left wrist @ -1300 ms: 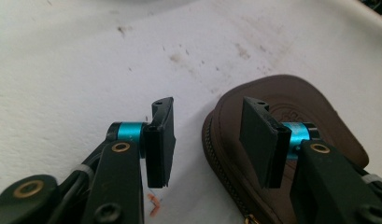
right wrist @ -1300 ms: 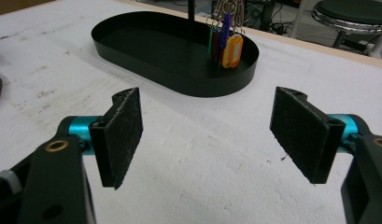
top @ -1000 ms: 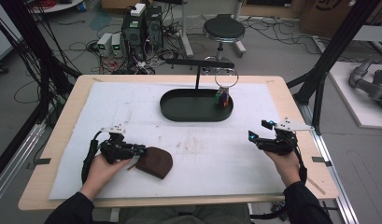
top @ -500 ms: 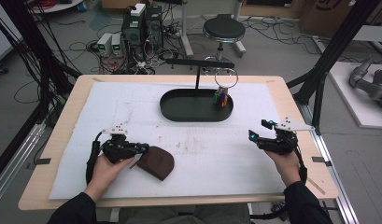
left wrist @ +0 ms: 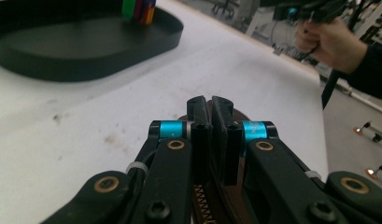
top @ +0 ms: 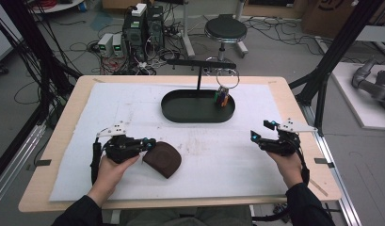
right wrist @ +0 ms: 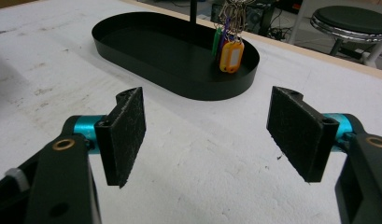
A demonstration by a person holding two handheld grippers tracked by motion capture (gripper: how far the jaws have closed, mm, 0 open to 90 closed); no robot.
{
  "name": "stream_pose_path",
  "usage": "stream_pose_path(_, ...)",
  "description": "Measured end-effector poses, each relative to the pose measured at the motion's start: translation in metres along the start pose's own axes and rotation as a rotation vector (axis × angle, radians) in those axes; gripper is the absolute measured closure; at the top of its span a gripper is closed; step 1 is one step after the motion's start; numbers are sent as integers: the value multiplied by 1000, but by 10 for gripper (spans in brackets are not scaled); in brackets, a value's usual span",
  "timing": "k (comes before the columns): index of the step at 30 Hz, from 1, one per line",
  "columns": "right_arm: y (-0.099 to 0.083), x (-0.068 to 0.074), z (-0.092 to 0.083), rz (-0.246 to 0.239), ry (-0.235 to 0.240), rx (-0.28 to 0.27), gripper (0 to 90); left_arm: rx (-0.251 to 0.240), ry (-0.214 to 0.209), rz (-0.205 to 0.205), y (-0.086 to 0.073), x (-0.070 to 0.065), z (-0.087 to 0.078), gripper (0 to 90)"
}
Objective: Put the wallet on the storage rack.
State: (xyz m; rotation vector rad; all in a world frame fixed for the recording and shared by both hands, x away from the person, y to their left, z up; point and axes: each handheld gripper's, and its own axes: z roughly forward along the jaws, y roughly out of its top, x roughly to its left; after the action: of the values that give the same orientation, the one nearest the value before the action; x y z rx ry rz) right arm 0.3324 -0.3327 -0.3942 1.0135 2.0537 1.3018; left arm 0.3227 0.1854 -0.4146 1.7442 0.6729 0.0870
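Left gripper (top: 150, 143) pinches brown pouch (top: 163, 159) on white mat (top: 228, 155).

Wooden tabletop (top: 293, 96) w/ white, stained mat (top: 133, 108) over most of it. On mat: black oval tray (top: 180, 115) far-centre, holding coloured key tags (top: 221, 98); brown pouch (top: 163, 159) near front-left.

Left gripper (top: 145, 143) low at near left, jaws just pinched together; right gripper (top: 258, 133) level at near right, jaws spread wide.
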Motion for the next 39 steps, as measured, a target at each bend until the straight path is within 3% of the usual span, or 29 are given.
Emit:
stream_pose_path(5,2,2,0,-7,5,-6,289,-39,-7,45,6,-8,4,864)
stream_pose_path(18,9,16,6,-35,55,-11,289,-106,-24,95,14,-16,0,865)
stream_pose_path(28,18,38,15,-78,159,-14,288,-158,-54,147,30,-29,8,866)
stream_pose_path(34,23,56,22,-105,250,-17,274,-189,-78,176,39,-38,18,865)
stream_pose_path(39,26,66,27,-92,332,-26,257,-201,-98,194,43,-43,26,865)
